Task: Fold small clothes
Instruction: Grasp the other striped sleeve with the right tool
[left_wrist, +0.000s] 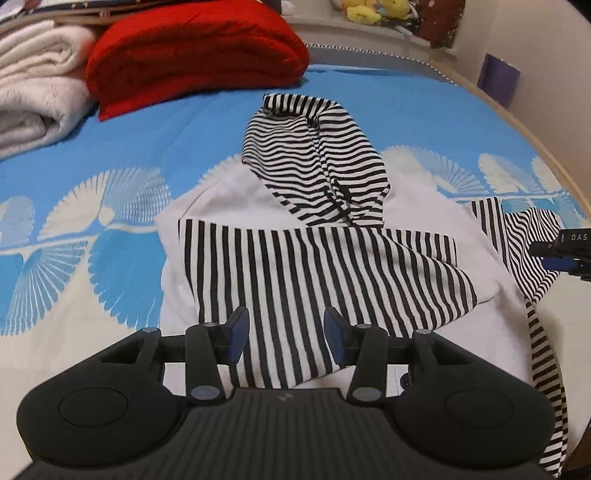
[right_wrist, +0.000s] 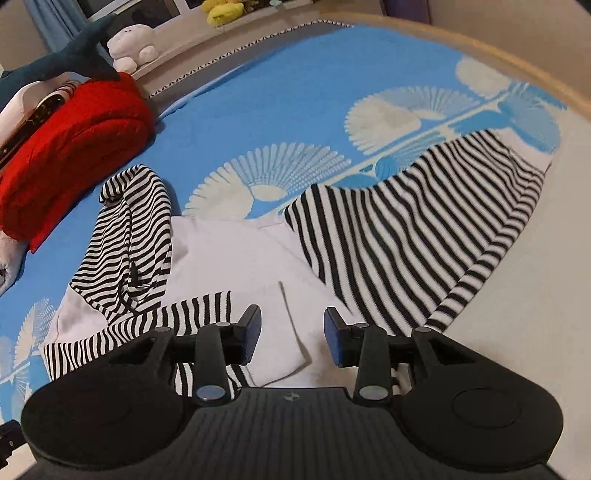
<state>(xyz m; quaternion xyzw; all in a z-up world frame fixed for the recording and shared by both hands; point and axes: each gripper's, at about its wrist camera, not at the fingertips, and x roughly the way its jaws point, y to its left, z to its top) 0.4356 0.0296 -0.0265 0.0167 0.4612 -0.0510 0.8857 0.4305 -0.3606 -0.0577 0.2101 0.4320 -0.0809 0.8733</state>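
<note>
A small white hoodie (left_wrist: 229, 192) with black-and-white striped hood (left_wrist: 314, 162) and sleeves lies on the blue patterned bedspread (left_wrist: 155, 125). One striped sleeve (left_wrist: 295, 273) is folded across its body. My left gripper (left_wrist: 286, 334) is open and empty, just above that sleeve. In the right wrist view the hoodie body (right_wrist: 229, 254) lies flat, the hood (right_wrist: 133, 236) at left and the other striped sleeve (right_wrist: 424, 229) spread out to the right. My right gripper (right_wrist: 291, 334) is open and empty over the white fabric. Part of the right gripper shows in the left wrist view (left_wrist: 569, 251).
A folded red blanket (left_wrist: 195, 51) and folded white towels (left_wrist: 37, 85) lie at the bed's far left. Plush toys (right_wrist: 133, 44) sit on a ledge behind. A purple box (left_wrist: 498, 77) stands by the wall. The bed's wooden edge (right_wrist: 517, 62) curves at right.
</note>
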